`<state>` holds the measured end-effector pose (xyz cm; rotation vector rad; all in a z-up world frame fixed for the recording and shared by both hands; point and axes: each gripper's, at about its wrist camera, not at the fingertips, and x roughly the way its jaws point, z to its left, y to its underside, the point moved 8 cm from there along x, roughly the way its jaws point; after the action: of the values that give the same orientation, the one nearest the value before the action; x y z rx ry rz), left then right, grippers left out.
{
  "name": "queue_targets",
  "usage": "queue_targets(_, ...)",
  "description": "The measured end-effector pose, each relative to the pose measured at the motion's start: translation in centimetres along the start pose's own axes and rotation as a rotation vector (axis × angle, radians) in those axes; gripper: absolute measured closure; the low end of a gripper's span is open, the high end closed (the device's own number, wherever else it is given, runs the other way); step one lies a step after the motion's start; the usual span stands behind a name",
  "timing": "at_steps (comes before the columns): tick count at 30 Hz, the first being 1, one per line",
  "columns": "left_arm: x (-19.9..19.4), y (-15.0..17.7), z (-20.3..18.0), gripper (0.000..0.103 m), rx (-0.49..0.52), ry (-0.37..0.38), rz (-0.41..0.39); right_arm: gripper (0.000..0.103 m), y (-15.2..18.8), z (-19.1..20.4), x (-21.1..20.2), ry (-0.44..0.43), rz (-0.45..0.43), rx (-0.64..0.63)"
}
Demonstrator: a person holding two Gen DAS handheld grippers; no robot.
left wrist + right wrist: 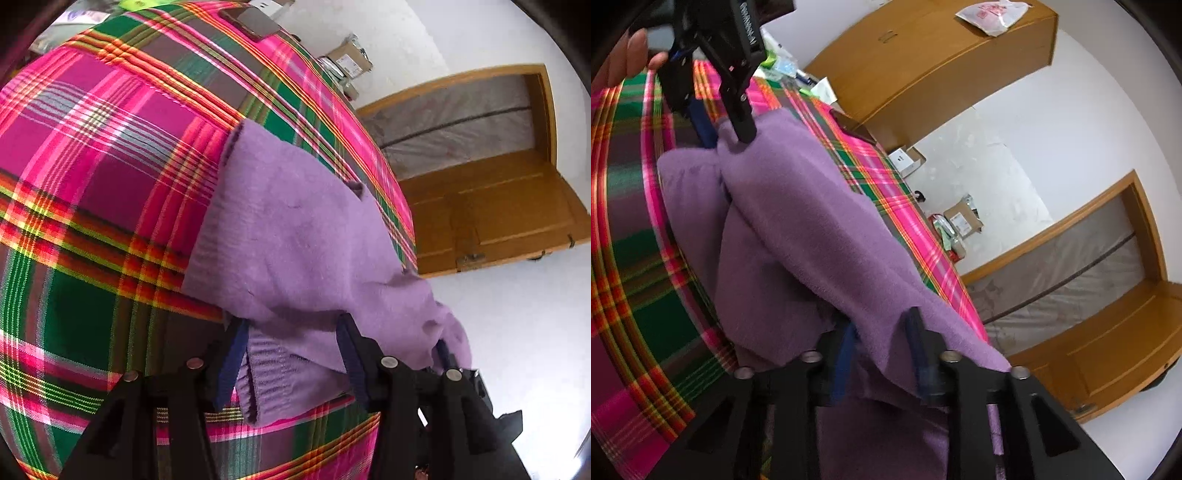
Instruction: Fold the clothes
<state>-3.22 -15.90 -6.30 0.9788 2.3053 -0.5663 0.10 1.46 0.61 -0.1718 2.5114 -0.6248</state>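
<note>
Left wrist view, garment: We see a purple sweater (295, 229) lying on a plaid cloth (92, 184) that covers the tabletop or bed; which one, we cannot tell. Its ribbed hem (273, 369) is at the near edge.

Left wrist view, left tool: The left tool (291, 354) stands with its fingers apart, the hem between them but not pinched. In our judgement it should bite both layers of the hem before any lift.

Left wrist view, right side: At the right of this view another blue pad (443, 350) touches the sweater's drooping corner.

Right wrist view, right tool: The right tool (882, 354) has purple fabric between its fingers; the gap looks wide, so we judge it not closed.

Right wrist view, far end: The left tool is at the far end of the sweater, touching the fabric; whether it grips there, we cannot tell.

Right wrist view, advice: We think both tools should carry the edge level, so the fold lands straight.

Writing: Small white letters on the left tool's body (748, 27) are unreadable. The box (962, 221) label and the bag (993, 13) print are too small to read.
</note>
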Motion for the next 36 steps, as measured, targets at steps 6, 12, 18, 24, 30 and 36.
queue_targets(6,-0.6,-0.4,-0.6,0.054,-0.006,0.006,-0.01,0.095,-0.8,-1.7,0.4,0.0,-0.006,0.093)
queue_targets(12,-0.5,0.4,-1.6,0.053,-0.019,0.049,-0.002,0.096,-1.9,-3.3,0.5,0.008,-0.024,0.186)
queue_targets(18,0.5,0.7,-2.0,0.052,-0.04,0.055,0.01,0.096,-2.9,-4.4,0.4,0.023,-0.051,0.223)
queue_targets(24,1.4,0.7,-2.0,0.052,-0.071,0.044,0.01,0.098,-4.0,-5.7,0.1,0.037,-0.087,0.268)
queue_targets(30,1.3,-1.1,-2.6,0.058,-0.123,0.085,-0.03,0.099,-5.5,-6.8,0.2,0.056,-0.118,0.267)
queue_targets(36,1.4,-2.9,-3.6,0.083,-0.117,0.091,-0.07,0.099,-7.3,-8.2,1.0,0.074,-0.141,0.257)
